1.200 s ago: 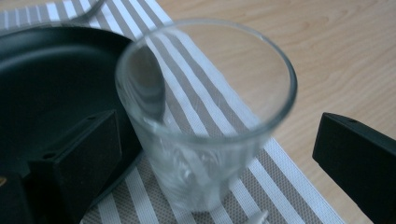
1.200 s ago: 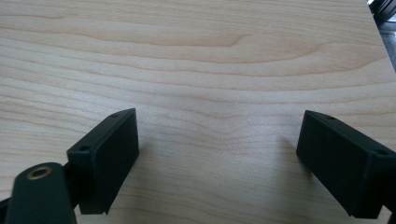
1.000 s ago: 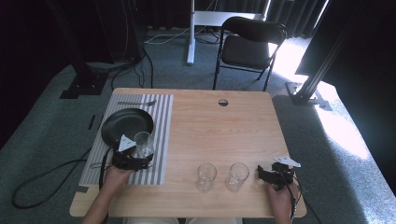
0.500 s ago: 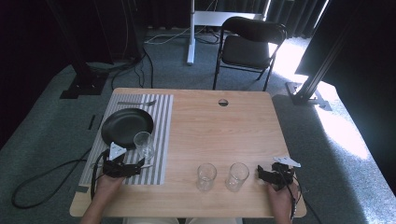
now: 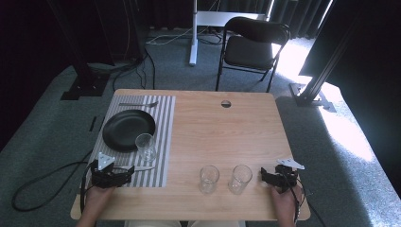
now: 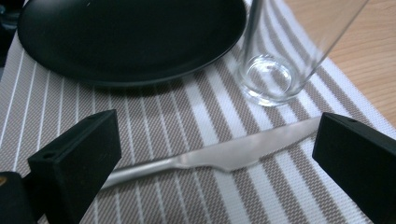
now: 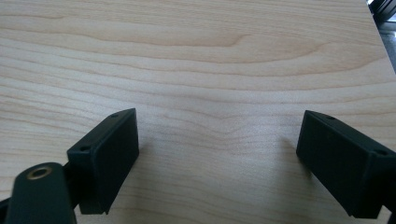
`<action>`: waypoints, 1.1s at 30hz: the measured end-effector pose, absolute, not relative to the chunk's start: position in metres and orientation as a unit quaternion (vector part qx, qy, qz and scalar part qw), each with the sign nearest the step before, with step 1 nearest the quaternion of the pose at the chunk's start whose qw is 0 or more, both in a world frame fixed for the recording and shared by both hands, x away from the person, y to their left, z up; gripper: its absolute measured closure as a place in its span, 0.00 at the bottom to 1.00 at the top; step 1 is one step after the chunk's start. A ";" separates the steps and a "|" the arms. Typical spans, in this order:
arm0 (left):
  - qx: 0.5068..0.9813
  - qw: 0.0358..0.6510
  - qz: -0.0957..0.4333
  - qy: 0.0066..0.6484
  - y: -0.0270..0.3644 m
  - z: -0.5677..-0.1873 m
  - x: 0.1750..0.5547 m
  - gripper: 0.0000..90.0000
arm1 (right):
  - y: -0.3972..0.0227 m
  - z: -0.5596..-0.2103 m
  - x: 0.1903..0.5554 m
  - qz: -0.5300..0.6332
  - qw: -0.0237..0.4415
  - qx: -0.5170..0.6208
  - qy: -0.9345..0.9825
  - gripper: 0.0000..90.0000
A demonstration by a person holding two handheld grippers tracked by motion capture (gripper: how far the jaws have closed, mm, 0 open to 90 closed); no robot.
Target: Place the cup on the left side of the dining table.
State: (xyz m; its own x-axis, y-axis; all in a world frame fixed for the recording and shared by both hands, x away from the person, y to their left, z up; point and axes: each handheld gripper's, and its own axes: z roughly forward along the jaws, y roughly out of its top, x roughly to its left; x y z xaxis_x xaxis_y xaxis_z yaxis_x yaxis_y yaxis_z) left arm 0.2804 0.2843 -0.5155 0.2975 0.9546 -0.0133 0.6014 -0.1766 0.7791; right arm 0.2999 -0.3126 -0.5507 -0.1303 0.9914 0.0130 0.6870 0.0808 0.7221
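My left gripper [image 5: 124, 175] lies at the front left of the striped placemat [image 5: 163, 142], open. In the left gripper view a silver knife [image 6: 210, 156] lies flat on the mat between the wide-apart jaws, untouched. Just beyond it stand an empty glass [image 6: 268, 79] and a black plate [image 6: 130, 37]. From above, the glass [image 5: 145, 146] stands at the plate's [image 5: 128, 130] front right edge. My right gripper [image 5: 265, 176] rests open on bare wood at the front right, with nothing between its fingers [image 7: 107, 158].
Two empty glasses [image 5: 208, 178] [image 5: 240, 178] stand side by side near the front edge, left of the right gripper. A fork [image 5: 139, 104] lies at the mat's far end. The table [image 5: 227, 137] has a cable hole [image 5: 226, 103]. A folding chair [image 5: 253, 47] stands behind it.
My left gripper has drawn back from beside the glass, left and toward the table's front edge. The glass stays put. The right gripper has not moved.
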 end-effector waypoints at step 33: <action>0.696 0.285 0.247 0.612 0.315 -0.544 0.268 0.02 | -0.313 -0.551 0.300 0.299 0.255 0.608 0.690 0.14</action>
State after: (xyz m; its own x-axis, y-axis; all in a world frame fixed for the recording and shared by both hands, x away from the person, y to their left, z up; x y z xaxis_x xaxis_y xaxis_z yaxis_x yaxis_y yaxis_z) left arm 0.2676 0.3147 -0.5438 0.1301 0.9915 -0.0052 0.7103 -0.0895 0.6982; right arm 0.2999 -0.3127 -0.5507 -0.1305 0.9914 0.0127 0.6869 0.0812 0.7222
